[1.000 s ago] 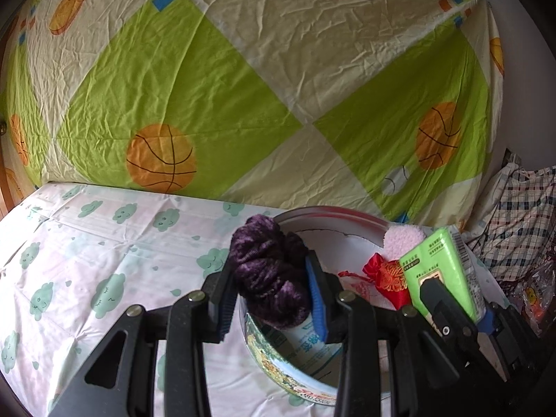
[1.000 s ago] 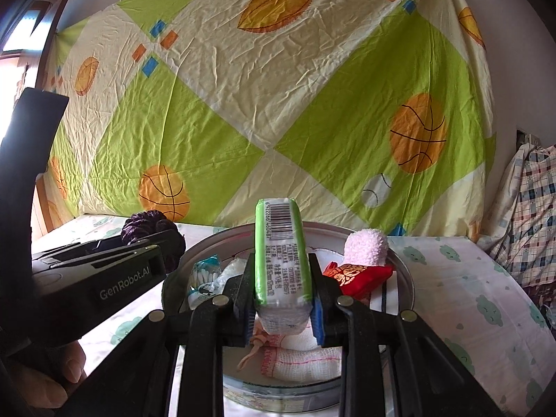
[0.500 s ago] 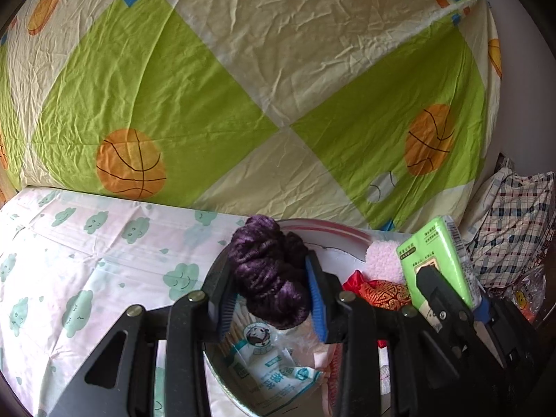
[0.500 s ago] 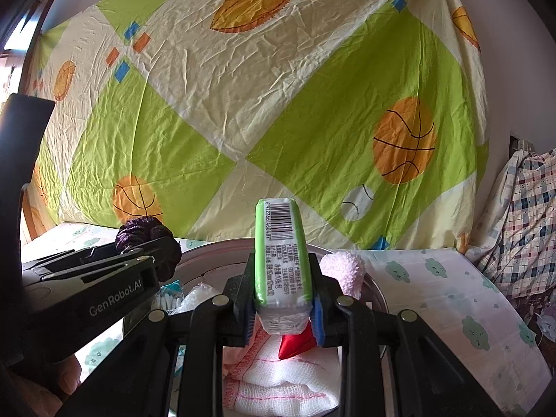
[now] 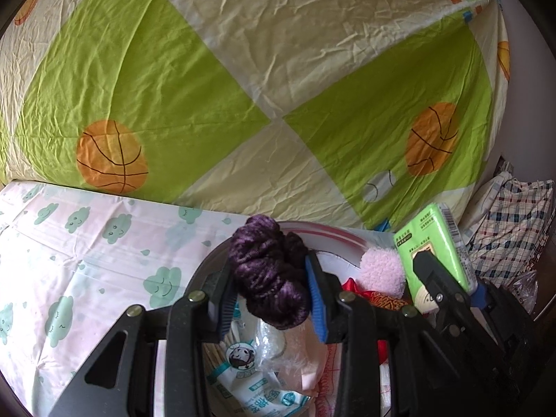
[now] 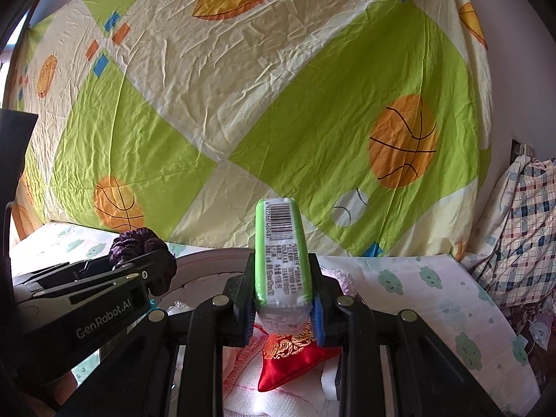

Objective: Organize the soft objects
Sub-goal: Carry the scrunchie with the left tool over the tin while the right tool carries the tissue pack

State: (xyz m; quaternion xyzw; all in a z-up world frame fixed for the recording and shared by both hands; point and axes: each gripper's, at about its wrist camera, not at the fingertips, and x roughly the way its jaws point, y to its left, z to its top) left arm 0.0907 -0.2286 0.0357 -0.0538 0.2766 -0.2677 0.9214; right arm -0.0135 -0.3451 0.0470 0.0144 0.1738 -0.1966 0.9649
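My left gripper (image 5: 271, 285) is shut on a dark purple yarn bundle (image 5: 269, 271), held over the near left part of a round tin (image 5: 326, 234). The same yarn bundle (image 6: 139, 246) and left gripper show at the left of the right wrist view. My right gripper (image 6: 281, 295) is shut on a green tissue pack (image 6: 281, 253), upright above the tin; that tissue pack (image 5: 431, 243) also appears at the right of the left wrist view. Inside the tin lie a pink fluffy ball (image 5: 382, 269), a red embroidered pouch (image 6: 292, 358), a white cloth (image 6: 264, 396) and a printed packet (image 5: 250, 371).
The tin sits on a white sheet with green cloud prints (image 5: 87, 253). A green and cream basketball-print cloth (image 5: 243, 87) hangs behind as a backdrop. A plaid cloth (image 6: 521, 226) is heaped at the right edge of the bed.
Both grippers have moved forward and a little up over the tin, still gripping the yarn and the tissue pack. The tin's contents now lie beneath the fingers.
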